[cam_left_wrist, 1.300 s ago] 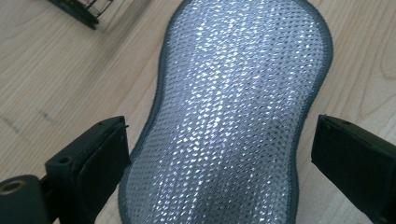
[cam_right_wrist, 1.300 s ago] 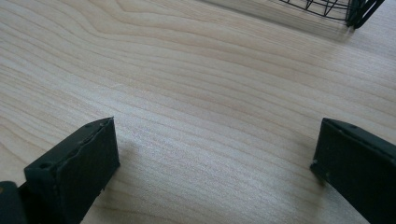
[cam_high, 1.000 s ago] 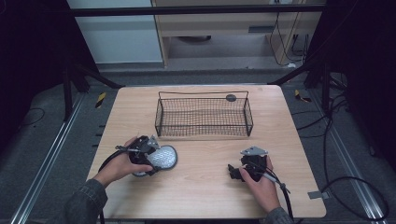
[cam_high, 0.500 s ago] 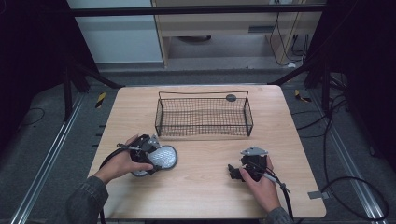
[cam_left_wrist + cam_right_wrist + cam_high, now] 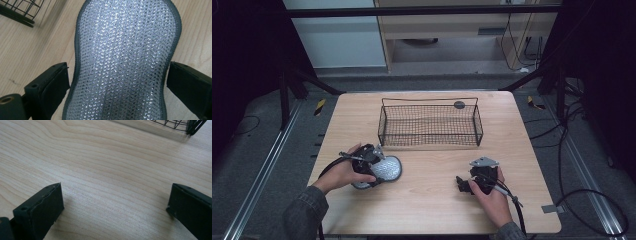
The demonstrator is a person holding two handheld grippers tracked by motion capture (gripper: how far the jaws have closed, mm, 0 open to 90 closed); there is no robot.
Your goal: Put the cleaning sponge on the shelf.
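Note:
A silver mesh scouring pad (image 5: 386, 169) with a dark grey rim lies flat on the wooden table (image 5: 427, 210), left of centre. My left gripper (image 5: 374, 165) is over its near end, held by a hand. In the left gripper view the pad (image 5: 125, 62) runs up between the two black jaws, which stand wide apart at its narrow waist, one on each side, open. My right gripper (image 5: 467, 186) rests low over bare table at the front right, also open, with nothing but wood (image 5: 112, 177) between its jaws.
A black wire basket (image 5: 430, 124) stands empty at the back middle of the table, and its corner (image 5: 192, 126) shows ahead of the right gripper. A small dark disc (image 5: 459, 104) lies just behind the basket. Cables trail from both grippers off the front edge.

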